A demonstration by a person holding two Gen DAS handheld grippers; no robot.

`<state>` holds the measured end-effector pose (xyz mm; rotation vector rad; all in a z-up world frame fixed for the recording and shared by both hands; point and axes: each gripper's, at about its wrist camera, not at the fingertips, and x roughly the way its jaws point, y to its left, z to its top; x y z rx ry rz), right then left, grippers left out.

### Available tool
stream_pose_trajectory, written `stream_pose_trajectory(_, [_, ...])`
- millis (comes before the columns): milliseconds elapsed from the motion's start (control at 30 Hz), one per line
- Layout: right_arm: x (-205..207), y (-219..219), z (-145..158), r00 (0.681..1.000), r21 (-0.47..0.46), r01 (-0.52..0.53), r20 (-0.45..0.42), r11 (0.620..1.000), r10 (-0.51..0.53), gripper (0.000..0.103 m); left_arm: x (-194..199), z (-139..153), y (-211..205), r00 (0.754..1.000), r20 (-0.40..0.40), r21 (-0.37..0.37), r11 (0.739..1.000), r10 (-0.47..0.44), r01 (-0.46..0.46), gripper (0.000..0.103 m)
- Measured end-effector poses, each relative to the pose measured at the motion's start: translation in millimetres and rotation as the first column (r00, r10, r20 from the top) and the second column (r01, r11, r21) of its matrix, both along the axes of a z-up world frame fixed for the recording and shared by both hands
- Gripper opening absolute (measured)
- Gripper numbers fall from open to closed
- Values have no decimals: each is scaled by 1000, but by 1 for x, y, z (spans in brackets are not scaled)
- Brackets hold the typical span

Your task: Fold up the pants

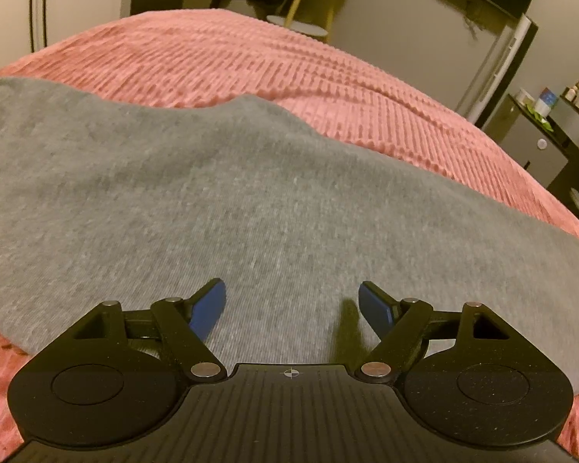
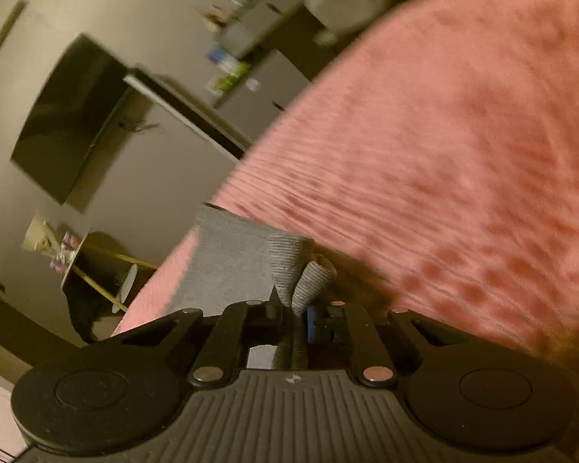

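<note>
Since the pink bedspread (image 1: 328,77) gives a soft base, the grey pants (image 1: 197,200) spread across it look light and floppy, best taken by edges. My left gripper (image 1: 291,305) hangs over them, fingers wide and empty. My right gripper (image 2: 294,318) has fingers pinched tight on the ribbed cuff (image 2: 289,266).

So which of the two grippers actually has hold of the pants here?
The right gripper: its jaws are shut on a bunched ribbed edge of the grey pants. The left gripper stands open over flat fabric, gripping nothing.

Dim warm light, fisheye bending, right view motion-blurred
</note>
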<state>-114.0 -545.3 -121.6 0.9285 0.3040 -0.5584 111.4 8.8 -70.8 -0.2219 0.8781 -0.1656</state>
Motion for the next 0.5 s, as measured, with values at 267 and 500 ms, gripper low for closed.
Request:
stream_pose_trajectory(267, [81, 194, 98, 806, -541, -566, -201, 623, 557, 10, -1, 1, 4, 1000, 9, -26, 1000, -1, 2, 82])
stream_pose_trajectory(500, [131, 315, 22, 410, -286, -911, -538, 299, 736, 19, -7, 5, 13, 1000, 18, -70, 998, 7, -6, 82])
